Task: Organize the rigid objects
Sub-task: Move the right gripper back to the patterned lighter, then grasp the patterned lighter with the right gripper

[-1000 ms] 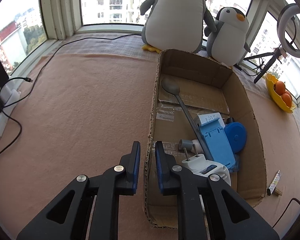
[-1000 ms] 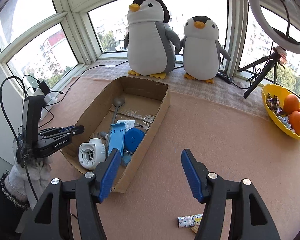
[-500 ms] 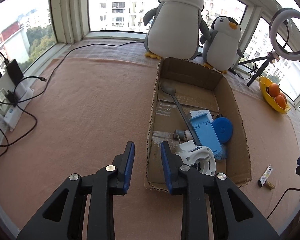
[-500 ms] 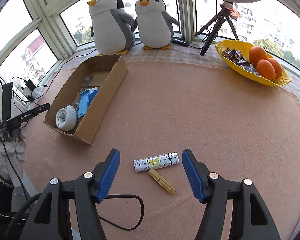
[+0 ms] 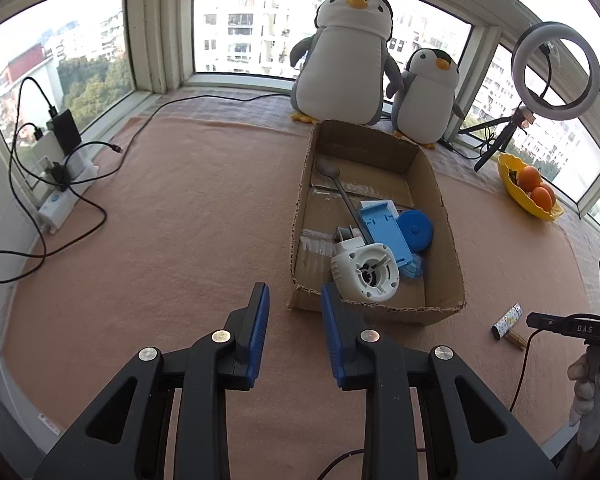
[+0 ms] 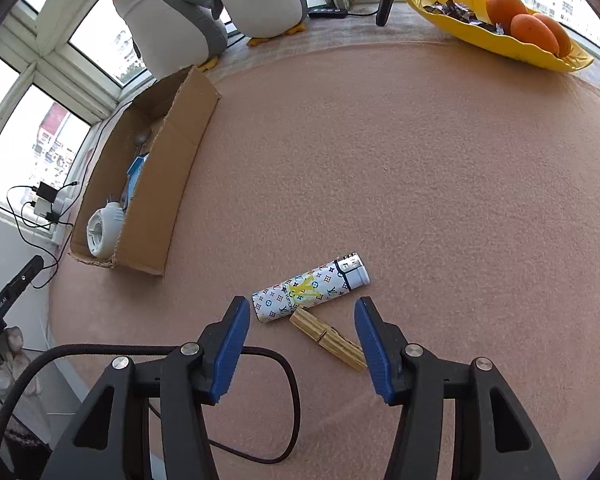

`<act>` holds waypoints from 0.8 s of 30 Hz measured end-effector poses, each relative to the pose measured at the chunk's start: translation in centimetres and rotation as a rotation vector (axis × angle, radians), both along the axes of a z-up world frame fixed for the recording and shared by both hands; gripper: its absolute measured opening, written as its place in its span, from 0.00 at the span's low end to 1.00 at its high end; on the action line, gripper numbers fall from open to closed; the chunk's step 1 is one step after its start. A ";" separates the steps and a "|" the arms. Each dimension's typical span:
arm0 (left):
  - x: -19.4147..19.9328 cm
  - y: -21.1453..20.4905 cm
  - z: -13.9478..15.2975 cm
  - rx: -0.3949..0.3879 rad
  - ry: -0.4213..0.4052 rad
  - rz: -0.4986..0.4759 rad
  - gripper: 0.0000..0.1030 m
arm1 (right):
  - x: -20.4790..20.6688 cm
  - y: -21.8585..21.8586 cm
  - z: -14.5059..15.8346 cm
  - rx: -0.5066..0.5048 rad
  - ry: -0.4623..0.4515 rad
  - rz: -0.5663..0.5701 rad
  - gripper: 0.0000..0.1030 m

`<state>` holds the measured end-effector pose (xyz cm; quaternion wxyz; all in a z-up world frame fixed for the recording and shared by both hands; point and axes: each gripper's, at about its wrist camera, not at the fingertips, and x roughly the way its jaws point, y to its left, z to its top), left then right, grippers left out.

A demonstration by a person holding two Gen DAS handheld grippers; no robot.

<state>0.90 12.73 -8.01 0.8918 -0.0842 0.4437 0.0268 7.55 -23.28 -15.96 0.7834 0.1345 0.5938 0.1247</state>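
A patterned white lighter point(image 6: 310, 287) and a wooden clothespin point(image 6: 328, 339) lie on the pink cloth. My right gripper point(image 6: 302, 312) is open and low over them, its fingers either side of the clothespin, touching neither. The pair also shows in the left wrist view, where the lighter point(image 5: 507, 321) lies right of the cardboard box point(image 5: 446, 216). The box holds a spoon point(image 5: 340, 190), a blue stand point(image 5: 384, 230), a blue disc point(image 5: 415, 230) and a white round device point(image 5: 366, 271). My left gripper point(image 5: 294, 300) is open and empty, just in front of the box's near wall.
Two plush penguins point(image 5: 350, 56) stand behind the box. A yellow dish with oranges point(image 6: 504, 28) sits at the far right, by a ring light tripod point(image 5: 496, 140). A power strip with cables point(image 5: 60, 196) lies at the left edge. A black cable point(image 6: 260, 364) loops under my right gripper.
My right gripper swung from the box to the lighter and clothespin and came down close. My left gripper drew back from the box's near left corner and opened wider.
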 end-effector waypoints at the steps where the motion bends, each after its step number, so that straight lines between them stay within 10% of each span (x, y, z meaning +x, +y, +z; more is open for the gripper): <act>1: -0.2 0.1 0.1 -0.001 -0.003 0.006 0.24 | 0.2 0.0 -0.3 0.005 0.012 -0.007 0.49; 24: -0.9 1.5 -0.1 -0.016 -0.012 0.076 0.24 | 4.9 5.3 -2.7 -0.037 0.099 0.048 0.39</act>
